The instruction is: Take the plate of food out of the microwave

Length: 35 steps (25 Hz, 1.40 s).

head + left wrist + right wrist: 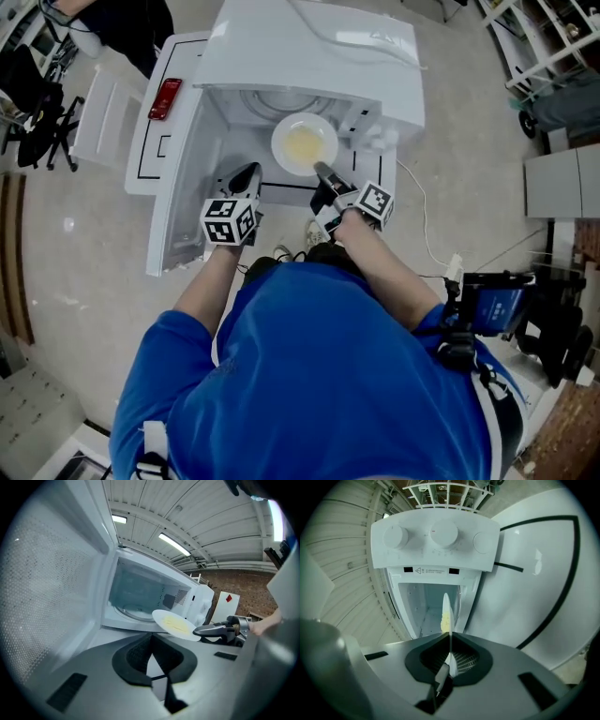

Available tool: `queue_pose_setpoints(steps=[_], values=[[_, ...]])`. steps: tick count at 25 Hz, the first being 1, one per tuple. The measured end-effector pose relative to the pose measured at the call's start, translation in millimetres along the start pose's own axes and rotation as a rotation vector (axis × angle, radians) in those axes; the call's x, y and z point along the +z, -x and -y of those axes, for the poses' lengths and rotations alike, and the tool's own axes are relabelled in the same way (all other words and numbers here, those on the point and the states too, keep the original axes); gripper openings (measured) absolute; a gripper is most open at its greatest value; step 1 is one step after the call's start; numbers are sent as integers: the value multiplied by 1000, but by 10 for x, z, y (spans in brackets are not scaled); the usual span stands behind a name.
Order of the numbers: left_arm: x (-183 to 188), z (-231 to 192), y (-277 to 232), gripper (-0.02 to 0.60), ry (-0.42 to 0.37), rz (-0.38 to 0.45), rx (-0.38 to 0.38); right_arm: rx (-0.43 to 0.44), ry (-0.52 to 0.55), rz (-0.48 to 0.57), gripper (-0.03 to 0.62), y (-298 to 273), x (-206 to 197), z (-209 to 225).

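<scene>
You have one plate to deal with, and it sits at the mouth of the one white microwave. It is level with the front edge of the open cavity, on the control-panel side. A single pale yellow patch of food lies in its middle.

Your right gripper is clamped on the plate's near rim. In the right gripper view the plate stands edge-on between the pads, which press on it from both sides. From the left gripper view the plate hangs in the air just in front of the opening, slightly tilted. Behind it, the glass turntable lies on the cavity floor.

Your left gripper holds nothing. Its two jaws are together, tips touching, and it sits beside the inside of the open door, apart from the plate. The door swings out to the left and carries one red patch on its outer edge.

There are two marker cubes, one on each gripper: the left and the right. In the right gripper view the control panel shows three round knobs in a row: and. Your blue shirt fills the lower part of the head view.
</scene>
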<state>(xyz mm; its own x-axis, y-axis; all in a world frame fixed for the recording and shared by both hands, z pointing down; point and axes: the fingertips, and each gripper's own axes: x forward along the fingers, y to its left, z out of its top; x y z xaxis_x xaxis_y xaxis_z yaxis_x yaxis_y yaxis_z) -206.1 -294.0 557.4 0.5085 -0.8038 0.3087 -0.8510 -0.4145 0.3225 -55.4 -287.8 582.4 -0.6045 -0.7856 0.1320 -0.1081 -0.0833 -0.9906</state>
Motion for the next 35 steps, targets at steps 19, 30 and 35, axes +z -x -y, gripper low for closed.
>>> queue_pose_setpoints(steps=[19, 30, 35], values=[[-12, 566, 539, 9, 104, 115, 16, 74, 27, 4, 17, 1187, -46, -227], [-236, 908, 793, 9, 169, 169, 88, 104, 24, -36, 17, 1670, 16, -178], [-458, 1480, 1082, 9, 174, 188, 133, 127, 11, -68, 17, 2292, 77, -191]])
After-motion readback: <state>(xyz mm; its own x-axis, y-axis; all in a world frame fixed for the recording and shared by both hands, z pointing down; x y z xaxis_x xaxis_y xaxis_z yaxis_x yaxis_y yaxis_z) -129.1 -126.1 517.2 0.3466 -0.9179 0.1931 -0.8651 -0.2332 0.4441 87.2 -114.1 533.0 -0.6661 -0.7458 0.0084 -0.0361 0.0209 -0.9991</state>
